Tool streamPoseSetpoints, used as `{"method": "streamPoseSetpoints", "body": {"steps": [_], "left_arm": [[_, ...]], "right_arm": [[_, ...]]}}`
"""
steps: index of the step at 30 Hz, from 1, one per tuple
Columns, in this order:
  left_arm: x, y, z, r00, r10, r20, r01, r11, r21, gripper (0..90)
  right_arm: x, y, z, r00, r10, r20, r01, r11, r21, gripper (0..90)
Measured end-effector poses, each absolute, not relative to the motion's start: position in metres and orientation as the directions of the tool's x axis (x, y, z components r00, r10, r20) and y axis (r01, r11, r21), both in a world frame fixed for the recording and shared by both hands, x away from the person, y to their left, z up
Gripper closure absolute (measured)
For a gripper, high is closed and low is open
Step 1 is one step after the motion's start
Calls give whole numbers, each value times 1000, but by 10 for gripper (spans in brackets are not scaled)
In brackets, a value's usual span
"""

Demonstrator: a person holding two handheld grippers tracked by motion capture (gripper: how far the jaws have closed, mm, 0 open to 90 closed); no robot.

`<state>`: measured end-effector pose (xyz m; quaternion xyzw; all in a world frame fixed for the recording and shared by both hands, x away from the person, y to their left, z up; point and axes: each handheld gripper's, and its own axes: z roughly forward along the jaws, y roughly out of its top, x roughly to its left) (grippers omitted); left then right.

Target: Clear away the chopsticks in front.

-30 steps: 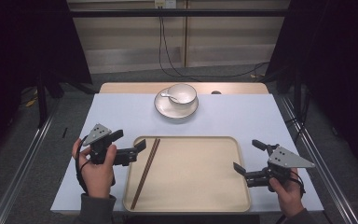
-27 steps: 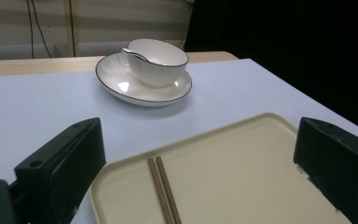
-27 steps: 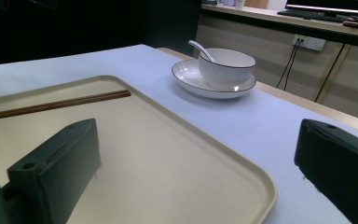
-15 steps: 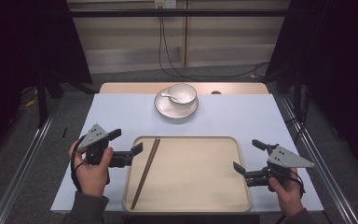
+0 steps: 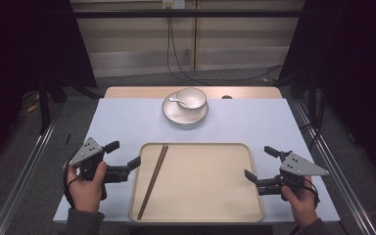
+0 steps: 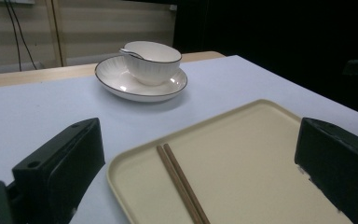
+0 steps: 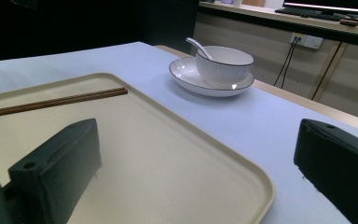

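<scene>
The table [image 5: 127, 122] is covered by a pale blue sheet, with bare wood left showing along the far edge. A beige tray [image 5: 210, 196] is laid at the near middle, and a white plate [image 5: 174, 113] is set at the far middle.

A lab-style recording bay, not a home.
Black curtains [image 5: 24, 44] flank the frame's left and right, aluminium rails [image 5: 22, 181] line the lower edges, and cables [image 5: 169, 46] hang top centre from a wall socket [image 5: 172, 4].
</scene>
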<state>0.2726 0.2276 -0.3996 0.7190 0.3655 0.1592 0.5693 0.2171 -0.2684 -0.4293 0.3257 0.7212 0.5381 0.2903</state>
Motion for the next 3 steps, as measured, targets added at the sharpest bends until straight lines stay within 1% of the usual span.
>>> {"method": "streamPoseSetpoints", "body": {"steps": [3], "left_arm": [[274,227,-401,681,708,-187,348,-88,933,11]], "right_arm": [[219,-268,-430,-614,786,-66,173,216,961,1]]}}
